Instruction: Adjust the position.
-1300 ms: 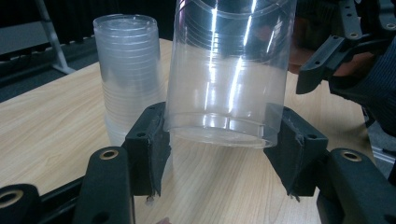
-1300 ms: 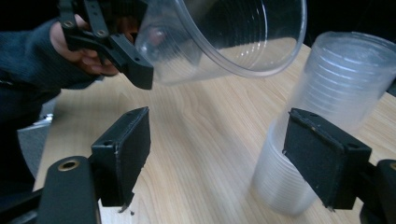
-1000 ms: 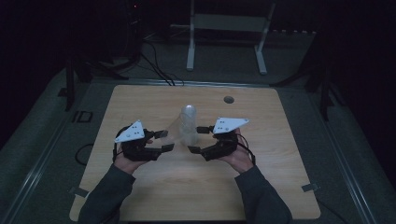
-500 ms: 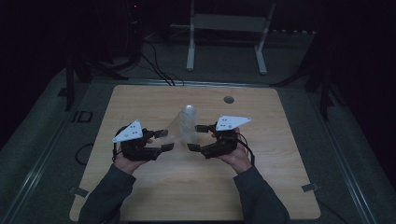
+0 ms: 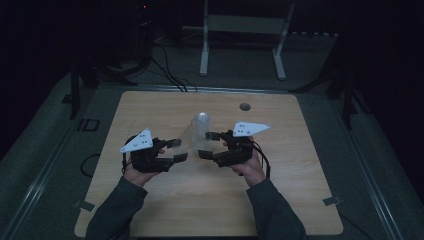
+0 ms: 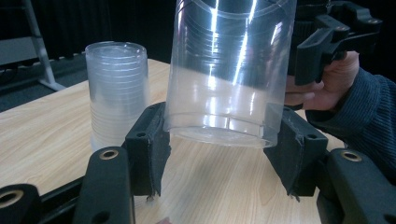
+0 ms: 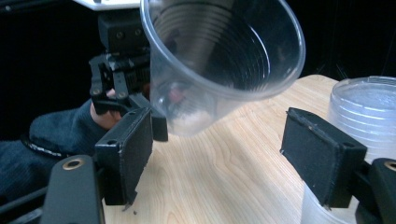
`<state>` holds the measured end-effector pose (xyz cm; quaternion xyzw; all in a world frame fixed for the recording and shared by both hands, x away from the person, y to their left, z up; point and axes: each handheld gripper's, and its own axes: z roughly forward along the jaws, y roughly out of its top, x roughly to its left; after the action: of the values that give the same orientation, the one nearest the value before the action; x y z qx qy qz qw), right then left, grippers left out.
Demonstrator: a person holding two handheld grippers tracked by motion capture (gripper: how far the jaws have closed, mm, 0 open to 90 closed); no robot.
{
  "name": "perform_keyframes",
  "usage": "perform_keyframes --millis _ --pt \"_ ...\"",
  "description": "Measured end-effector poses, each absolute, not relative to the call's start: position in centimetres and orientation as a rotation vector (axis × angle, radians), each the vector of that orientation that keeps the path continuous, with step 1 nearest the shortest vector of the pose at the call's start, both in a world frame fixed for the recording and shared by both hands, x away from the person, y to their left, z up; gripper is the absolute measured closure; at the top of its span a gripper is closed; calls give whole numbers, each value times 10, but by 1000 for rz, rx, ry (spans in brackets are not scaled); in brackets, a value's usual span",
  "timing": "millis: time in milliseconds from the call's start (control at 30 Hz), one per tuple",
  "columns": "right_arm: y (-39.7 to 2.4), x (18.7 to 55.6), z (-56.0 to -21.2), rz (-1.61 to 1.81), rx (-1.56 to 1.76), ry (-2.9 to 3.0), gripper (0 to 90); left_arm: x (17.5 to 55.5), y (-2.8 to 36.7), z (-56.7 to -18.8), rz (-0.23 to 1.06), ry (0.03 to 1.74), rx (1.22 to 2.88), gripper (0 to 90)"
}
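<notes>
At the centre of the high view a clear plastic cup (image 5: pixel 189 141) lies tilted between the two grippers, above the wooden desk (image 5: pixel 150 107). The left gripper (image 5: pixel 175 150), left of centre in that view, has its jaws clamped on the cup's narrow bottom end; in the left gripper view the cup (image 6: pixel 231 70) fills the upper middle of the frame, and both black pads press against its base from either side.

The right gripper (image 5: pixel 209 145) sits right of centre in the high view, its jaws standing apart to either side of the cup's rim end. In the right gripper view the cup's open mouth (image 7: pixel 224 51) faces the camera at the upper middle, and the two pads at lower left and lower right stand clear of it; these jaws have just been closing a little, with the cup between them and not gripped.

A stack of clear plastic cups (image 5: pixel 201 122) stands upside down on the desk just beyond the held cup, at the centre of the high view. It appears at the upper left of the left gripper view (image 6: pixel 116 88) and at the right edge of the right gripper view (image 7: pixel 364 116).
</notes>
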<state>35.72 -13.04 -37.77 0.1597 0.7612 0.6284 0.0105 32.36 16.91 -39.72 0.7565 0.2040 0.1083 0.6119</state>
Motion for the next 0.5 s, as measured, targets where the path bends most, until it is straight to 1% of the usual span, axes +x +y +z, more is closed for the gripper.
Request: perform_keyframes --millis 500 --pt "-125 362 -380 2113 541 2334 243 326 169 -402 196 471 1689 421"
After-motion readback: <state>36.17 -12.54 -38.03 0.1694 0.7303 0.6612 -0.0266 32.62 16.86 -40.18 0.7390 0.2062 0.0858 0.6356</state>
